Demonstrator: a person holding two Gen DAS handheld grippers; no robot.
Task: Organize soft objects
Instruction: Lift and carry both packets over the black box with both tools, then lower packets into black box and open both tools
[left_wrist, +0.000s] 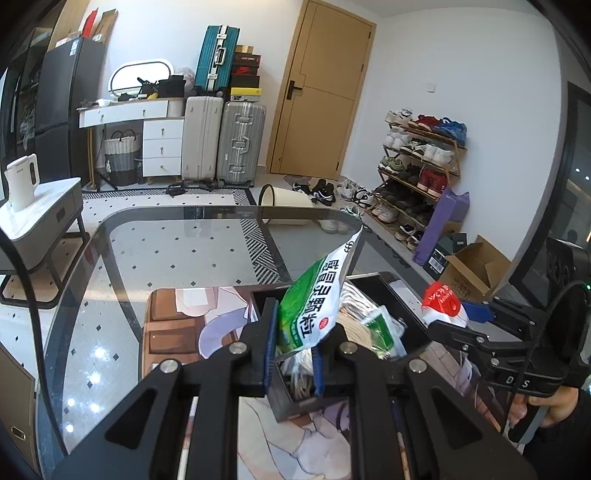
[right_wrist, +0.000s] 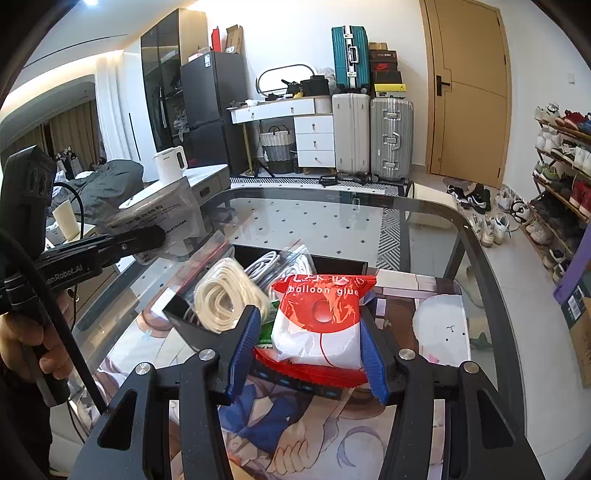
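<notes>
The left tongs (left_wrist: 293, 349) were pinched tight on a green-and-white packet (left_wrist: 314, 299), which stood up tilted above a black box (left_wrist: 373, 284). Their blue pads (left_wrist: 270, 343) pressed the packet's lower end from both sides. The right tongs (right_wrist: 308, 343) gripped a red-and-white bag (right_wrist: 319, 321) printed "balloon glue", their blue pads (right_wrist: 373, 358) set narrow against its two edges. That bag hung just in front of the box, over a flat red packet (right_wrist: 310, 371) lying on the mat.

The black box sat on a printed cartoon mat (right_wrist: 280, 435) spread over the glass desk (left_wrist: 177, 236). Inside it lay a coil of cream rope (right_wrist: 225, 295) in a clear bag, leaning at the near left corner, and beside it a bundle of white cable (right_wrist: 273, 264), also bagged. A small green sachet (left_wrist: 380, 325) showed among them. From the right wrist view, the left tongs reached in from the left with a pale packet clamped at their tip, held up near the box's left side; a hand (right_wrist: 33, 343) gripped the handle below.

Beyond the desk stood three suitcases (left_wrist: 221, 144), a white dresser (left_wrist: 147, 133), a tan door (left_wrist: 325, 92) and a crowded shoe rack (left_wrist: 417, 170). A pale bin (left_wrist: 284, 203) lay tipped on the floor.
</notes>
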